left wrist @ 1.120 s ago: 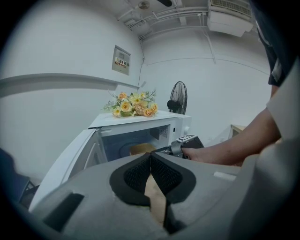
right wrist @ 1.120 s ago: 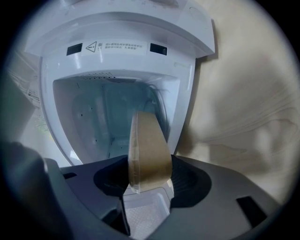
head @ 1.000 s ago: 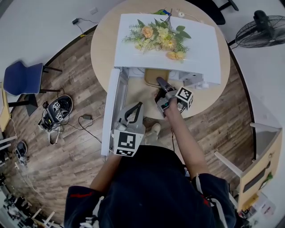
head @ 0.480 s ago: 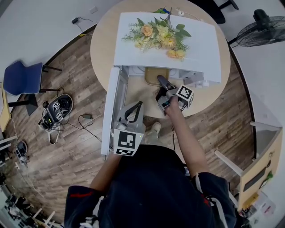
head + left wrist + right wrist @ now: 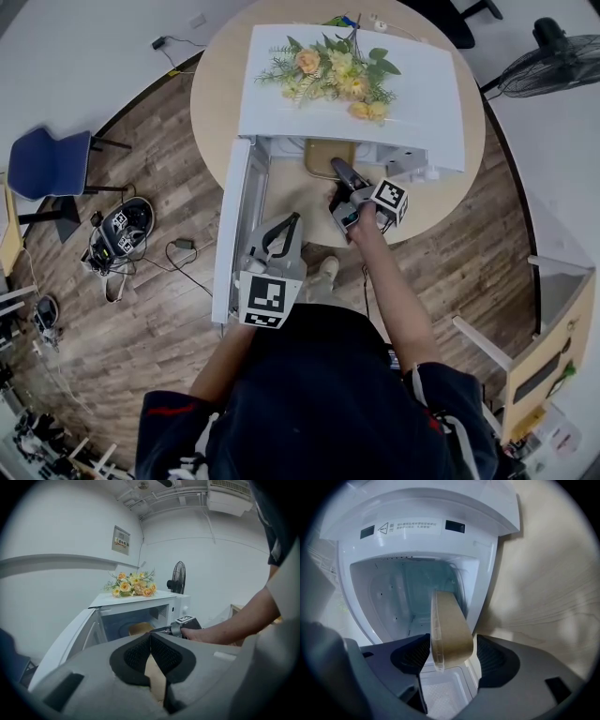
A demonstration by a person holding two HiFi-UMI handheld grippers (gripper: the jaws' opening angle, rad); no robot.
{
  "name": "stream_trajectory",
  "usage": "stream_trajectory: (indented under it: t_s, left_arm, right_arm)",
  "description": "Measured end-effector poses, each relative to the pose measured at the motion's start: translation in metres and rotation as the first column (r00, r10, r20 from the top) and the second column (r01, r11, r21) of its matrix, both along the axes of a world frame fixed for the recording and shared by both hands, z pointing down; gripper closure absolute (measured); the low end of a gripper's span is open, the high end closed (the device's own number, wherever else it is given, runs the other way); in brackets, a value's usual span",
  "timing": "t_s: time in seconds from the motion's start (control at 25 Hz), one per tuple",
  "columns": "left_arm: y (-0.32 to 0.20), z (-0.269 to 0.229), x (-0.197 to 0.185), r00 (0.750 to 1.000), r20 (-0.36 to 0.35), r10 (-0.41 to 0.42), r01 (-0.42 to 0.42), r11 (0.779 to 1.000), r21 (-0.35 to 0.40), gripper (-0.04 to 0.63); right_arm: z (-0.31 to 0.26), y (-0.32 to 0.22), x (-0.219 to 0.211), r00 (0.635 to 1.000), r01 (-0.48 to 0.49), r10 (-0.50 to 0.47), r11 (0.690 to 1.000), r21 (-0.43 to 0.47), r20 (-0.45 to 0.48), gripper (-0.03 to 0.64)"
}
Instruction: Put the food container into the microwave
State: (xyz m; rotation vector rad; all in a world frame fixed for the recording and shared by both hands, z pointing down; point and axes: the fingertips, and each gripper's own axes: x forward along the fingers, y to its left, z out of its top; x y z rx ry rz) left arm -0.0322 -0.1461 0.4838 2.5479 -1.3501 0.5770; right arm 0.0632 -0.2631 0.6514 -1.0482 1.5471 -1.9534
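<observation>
– Head view first: what do we have in the microwave (image 5: 422, 103)?
– We see it on the round table (image 5: 216, 84) with its door (image 5: 234, 234) swung open to the left and a bunch of yellow flowers (image 5: 333, 75) lying on its top. The food container (image 5: 323, 157) sits in the mouth of the cavity, part of it showing in front of the top edge.
– And inside the container?
– We cannot tell. We see only a tan, round-cornered tub with a thin clear lid rimming one face.
– Where are our jaws?
– On the right gripper (image 5: 452, 651) they stand wide and have just been opening. The container is between them, lid side toward one pad, base toward the other, and we see a gap at the base side, so there is no grip on it.
– The other hand?
– The left gripper (image 5: 151, 637) hangs back beside the open door, well apart from the container, its pads together at the tips with nothing between them.
</observation>
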Motion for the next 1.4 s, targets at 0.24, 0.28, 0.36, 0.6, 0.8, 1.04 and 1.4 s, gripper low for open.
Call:
stream_trajectory:
  t_s: [0.24,0.28,0.36,0.6,0.8,1.04,1.4]
  left_arm:
    - [0.003,-0.001,0.003,1.0,-0.002,0.002,-0.002,1.0,0.002,0.578]
    - [0.003,-0.001,0.004,1.0,-0.002,0.004,-0.004,1.0,0.003,0.578]
    - [0.004,-0.002,0.006,1.0,0.001,0.009,-0.009,1.0,0.005,0.578]
    - [0.009,-0.002,0.012,1.0,0.002,0.017,-0.017,1.0,0.005,0.578]
    - [0.011,-0.002,0.017,1.0,0.004,0.021,-0.021,1.0,0.008,0.578]
    - [0.013,-0.002,0.019,1.0,0.008,0.021,-0.021,1.0,0.006,0.578]
    - [0.01,0.002,0.025,1.0,0.005,0.029,-0.029,1.0,-0.005,0.578]
  right_arm:
    - [-0.004,0.015,0.004,1.0,0.01,-0.01,1.0,0.003,-0.005,0.342]
    - [-0.007,0.018,0.004,1.0,0.021,-0.021,1.0,0.011,-0.017,0.342]
    - [-0.011,0.026,0.003,0.998,0.045,-0.044,0.999,0.024,-0.038,0.342]
    - [-0.014,0.047,0.008,0.992,0.09,-0.087,0.996,0.023,-0.096,0.342]
    - [-0.022,0.053,0.01,0.981,0.125,-0.116,0.991,0.052,-0.153,0.37]
    - [-0.024,0.056,0.013,0.904,0.227,-0.177,0.97,0.087,-0.388,0.502]
    - [-0.035,0.047,0.011,0.695,0.384,-0.192,0.914,0.132,-0.693,0.597]
